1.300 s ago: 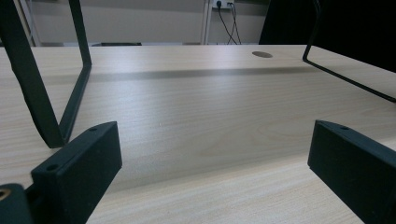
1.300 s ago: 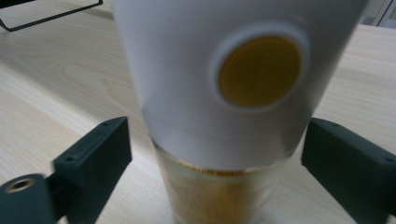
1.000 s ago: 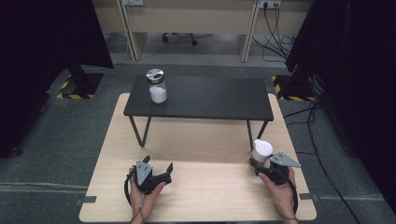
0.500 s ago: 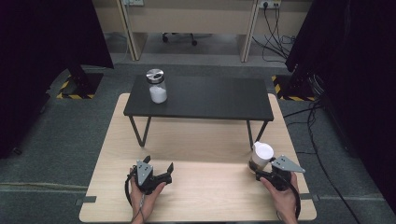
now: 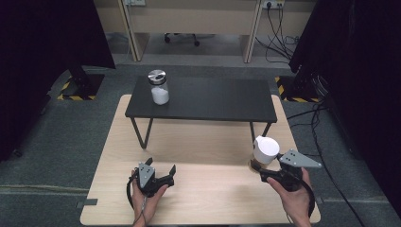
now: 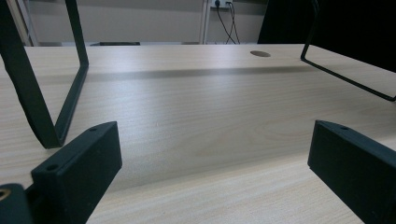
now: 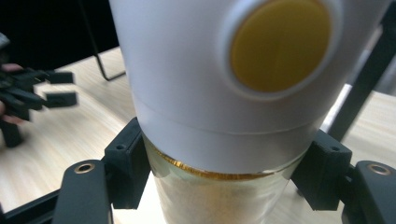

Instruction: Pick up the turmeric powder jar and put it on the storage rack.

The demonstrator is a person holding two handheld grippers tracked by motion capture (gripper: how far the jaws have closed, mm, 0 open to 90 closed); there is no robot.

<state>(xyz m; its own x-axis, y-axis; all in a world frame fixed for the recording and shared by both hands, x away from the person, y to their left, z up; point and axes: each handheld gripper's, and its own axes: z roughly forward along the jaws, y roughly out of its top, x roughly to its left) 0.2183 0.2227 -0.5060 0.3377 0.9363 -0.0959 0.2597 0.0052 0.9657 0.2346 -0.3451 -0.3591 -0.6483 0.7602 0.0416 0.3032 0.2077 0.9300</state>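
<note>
Right gripper (image 5: 260,166), lower right of the high view: its jaws are clamping a clear jar (image 5: 265,152) with a white lid, just under the lid. In the right gripper view the jar (image 7: 224,116) is filling the middle of the frame, tilted toward the camera; the lid is showing a round yellow disc at upper right, and pale brownish contents are sitting behind the glass at the bottom. Both black jaws are pressing on the glass from left and right. In the high view the jar is hanging above the pale wooden table (image 5: 208,198), not resting on it.

Left gripper (image 5: 161,171), lower left of centre in the high view: it is lying low over the table, jaws spread wide, nothing between them. In the left gripper view the two jaws are standing far apart at the lower corners over bare wood (image 6: 201,130).

A low black bench (image 5: 213,99) is standing across the middle of the high view. A second jar (image 5: 159,88) with a metal lid and white contents is sitting upright at its left end, well apart from both grippers.
</note>
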